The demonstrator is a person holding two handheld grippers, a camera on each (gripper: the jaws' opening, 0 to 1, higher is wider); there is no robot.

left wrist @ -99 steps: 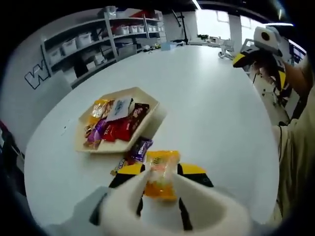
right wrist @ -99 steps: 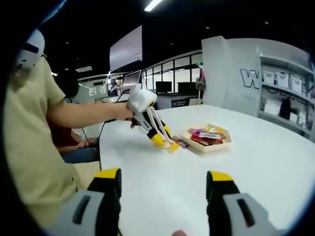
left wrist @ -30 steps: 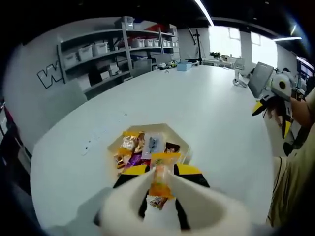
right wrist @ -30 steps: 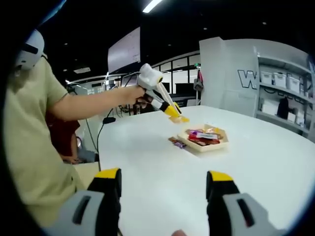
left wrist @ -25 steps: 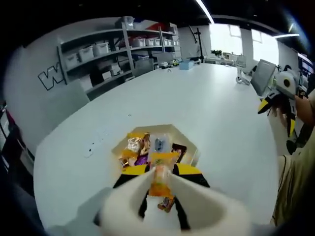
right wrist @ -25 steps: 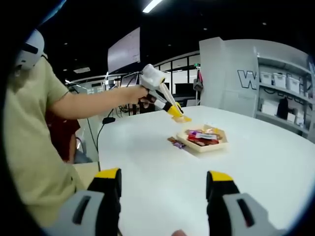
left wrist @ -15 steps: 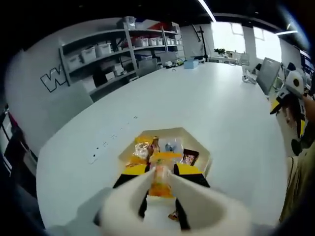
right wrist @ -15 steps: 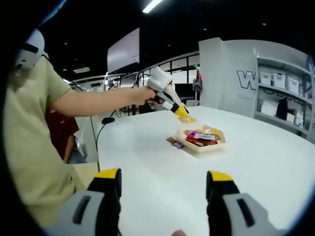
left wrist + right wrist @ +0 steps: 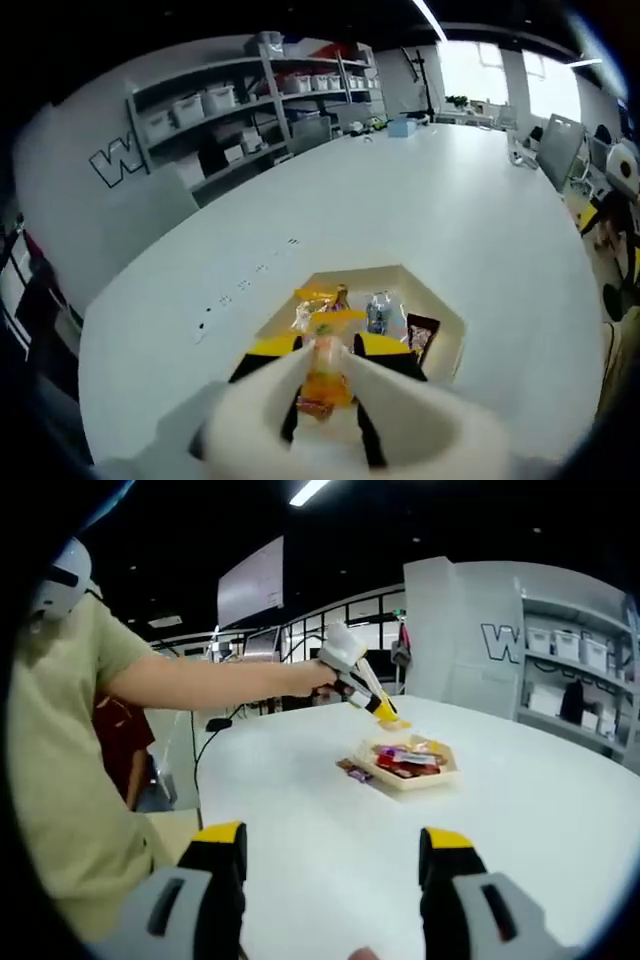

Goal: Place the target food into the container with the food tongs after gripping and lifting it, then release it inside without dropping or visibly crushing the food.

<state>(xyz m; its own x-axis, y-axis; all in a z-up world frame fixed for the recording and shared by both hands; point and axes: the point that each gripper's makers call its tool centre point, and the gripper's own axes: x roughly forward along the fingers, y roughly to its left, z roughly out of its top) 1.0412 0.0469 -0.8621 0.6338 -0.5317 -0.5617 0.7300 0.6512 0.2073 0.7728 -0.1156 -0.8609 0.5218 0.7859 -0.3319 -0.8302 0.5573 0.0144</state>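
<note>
My left gripper point(image 9: 322, 352) is shut on an orange-yellow snack packet point(image 9: 322, 362), held in white tong jaws above the near part of a beige tray point(image 9: 445, 322). The tray holds several wrapped snacks point(image 9: 320, 297). In the right gripper view the left gripper point(image 9: 384, 713) hangs over the tray point(image 9: 408, 776) with the orange packet point(image 9: 393, 723) at its tip, clear above the snacks. My right gripper point(image 9: 332, 852) stands open low over the white table point(image 9: 330, 810), far from the tray, with nothing between its jaws.
Two small wrapped snacks point(image 9: 354, 771) lie on the table just beside the tray. Shelves with white bins point(image 9: 225, 105) stand beyond the table's far side. The person's arm point(image 9: 200, 685) reaches across from the left. The other gripper point(image 9: 620, 180) shows at the right edge.
The left gripper has carried the orange packet up from the table and forward, from beside the tray to above it. The right gripper has stayed still and open.
</note>
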